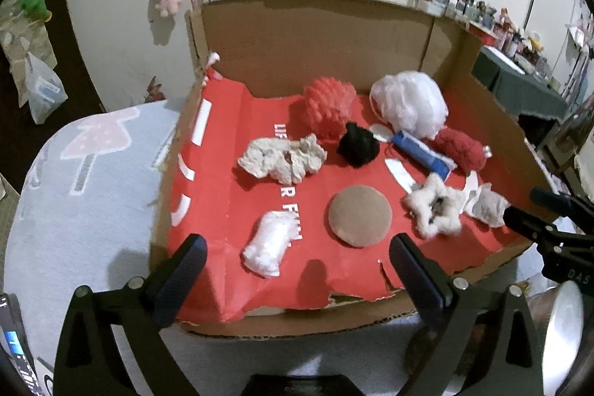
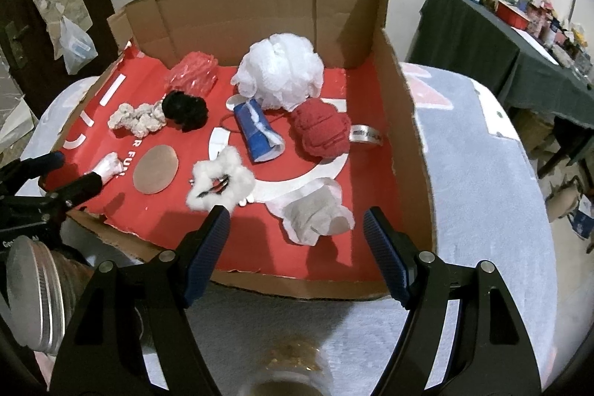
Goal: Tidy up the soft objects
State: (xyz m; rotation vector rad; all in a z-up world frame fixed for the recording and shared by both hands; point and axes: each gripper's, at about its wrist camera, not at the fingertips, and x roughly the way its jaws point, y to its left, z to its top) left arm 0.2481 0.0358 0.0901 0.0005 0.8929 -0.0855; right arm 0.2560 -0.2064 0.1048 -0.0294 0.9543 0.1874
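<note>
**Between the right jaws: crumpled white wad, nothing gripped**

Near the front edge of the cardboard tray point(image 2: 408, 121), the crumpled white wad point(image 2: 315, 210) sits just ahead of the right gripper point(image 2: 293, 221), whose jaws stand wide apart and empty. Left gripper point(image 1: 297, 255) also wide open, empty, hovering at the tray's near edge with the white pouch point(image 1: 269, 244) and tan round pad point(image 1: 360, 216) just ahead.

Handling guess: everything here looks light and squashy. Wad will compress, so pinch across its bulky middle, not the thin loose edge. White mesh pouf point(image 2: 280, 69) is springy and bulky; take it through the gathered core. Red yarn ball point(image 2: 323, 128) and black pom point(image 2: 185, 108) may snag or shed. Fluffy white clip point(image 2: 219, 182) has a hard centre; grab there. Tan pad lies flat, hard to get under.
</note>
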